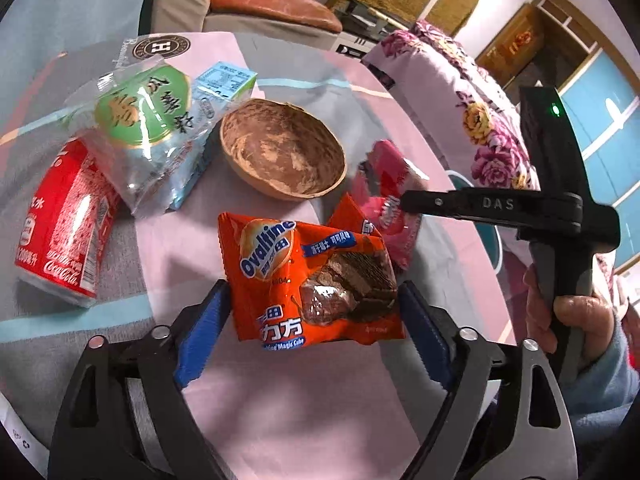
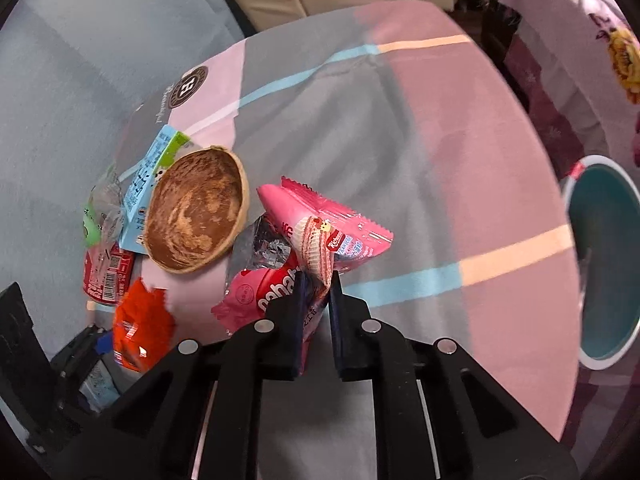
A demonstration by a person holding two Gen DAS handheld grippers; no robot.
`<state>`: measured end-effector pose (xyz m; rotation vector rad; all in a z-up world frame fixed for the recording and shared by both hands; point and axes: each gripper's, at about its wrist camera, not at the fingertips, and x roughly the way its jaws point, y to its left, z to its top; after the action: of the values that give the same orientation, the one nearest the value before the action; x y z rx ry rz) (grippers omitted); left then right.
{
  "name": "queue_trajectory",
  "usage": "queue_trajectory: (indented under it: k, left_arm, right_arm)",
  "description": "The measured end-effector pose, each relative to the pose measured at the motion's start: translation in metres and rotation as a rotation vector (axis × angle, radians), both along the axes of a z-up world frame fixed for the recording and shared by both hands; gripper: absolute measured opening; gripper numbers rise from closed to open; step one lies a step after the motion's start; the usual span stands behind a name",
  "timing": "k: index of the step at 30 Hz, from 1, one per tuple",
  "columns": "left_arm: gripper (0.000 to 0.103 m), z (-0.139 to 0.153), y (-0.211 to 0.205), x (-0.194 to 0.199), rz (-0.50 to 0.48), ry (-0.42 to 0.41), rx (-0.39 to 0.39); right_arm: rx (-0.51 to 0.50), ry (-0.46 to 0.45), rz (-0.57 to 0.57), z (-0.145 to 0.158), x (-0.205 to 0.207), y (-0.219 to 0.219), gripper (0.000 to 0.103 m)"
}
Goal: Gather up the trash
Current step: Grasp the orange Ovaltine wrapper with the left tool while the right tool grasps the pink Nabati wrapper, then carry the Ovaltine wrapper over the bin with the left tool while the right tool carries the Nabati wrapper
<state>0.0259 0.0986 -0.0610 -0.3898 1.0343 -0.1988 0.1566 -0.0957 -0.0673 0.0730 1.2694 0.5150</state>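
Note:
My left gripper (image 1: 314, 304) is shut on an orange Ovaltine wrapper (image 1: 312, 276), its blue pads pressing both sides; the wrapper also shows in the right wrist view (image 2: 140, 324). My right gripper (image 2: 318, 292) is shut on a pink wafer wrapper (image 2: 320, 232), held just above the table; the wrapper shows in the left wrist view (image 1: 390, 184). A second pink wrapper (image 2: 260, 292) lies beneath it. A brown coconut-shell bowl (image 1: 284, 152) sits behind. A red Coca-Cola can (image 1: 68, 228), a clear green-label bag (image 1: 148, 128) and a light blue carton (image 1: 224, 88) lie to the left.
The table wears a pink, grey and blue cloth (image 2: 420, 160). A teal bin with a white rim (image 2: 608, 260) stands off the table's right edge. A floral blanket (image 1: 480, 120) and a sofa (image 1: 272, 0) lie beyond.

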Motion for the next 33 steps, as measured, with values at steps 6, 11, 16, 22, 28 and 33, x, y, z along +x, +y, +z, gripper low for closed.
queue_trajectory:
  k: [6,11,16,22,28,33]
  left_arm:
    - [0.089,-0.007,-0.009,0.005,-0.009,0.024,0.023]
    - [0.089,-0.018,-0.018,0.010,-0.002,0.057,0.052]
    - [0.075,-0.024,-0.029,0.008,-0.023,0.079,0.106]
    - [0.065,-0.015,-0.034,0.000,-0.016,0.064,0.139]
    - [0.065,0.004,-0.048,0.007,-0.030,0.035,0.150]
    - [0.065,0.018,-0.073,0.023,-0.071,0.009,0.164]
  right_arm:
    - [-0.033,-0.033,-0.027,0.009,-0.011,-0.019,0.011]
    - [-0.031,-0.044,-0.031,0.017,-0.019,-0.032,0.011]
    - [-0.026,-0.049,-0.043,0.020,-0.023,-0.043,0.011]
    - [-0.011,-0.056,-0.053,0.023,-0.029,-0.055,0.011]
    - [0.016,-0.073,-0.063,0.030,-0.031,-0.066,0.011]
    - [0.029,-0.115,-0.106,0.043,-0.031,-0.090,0.011]
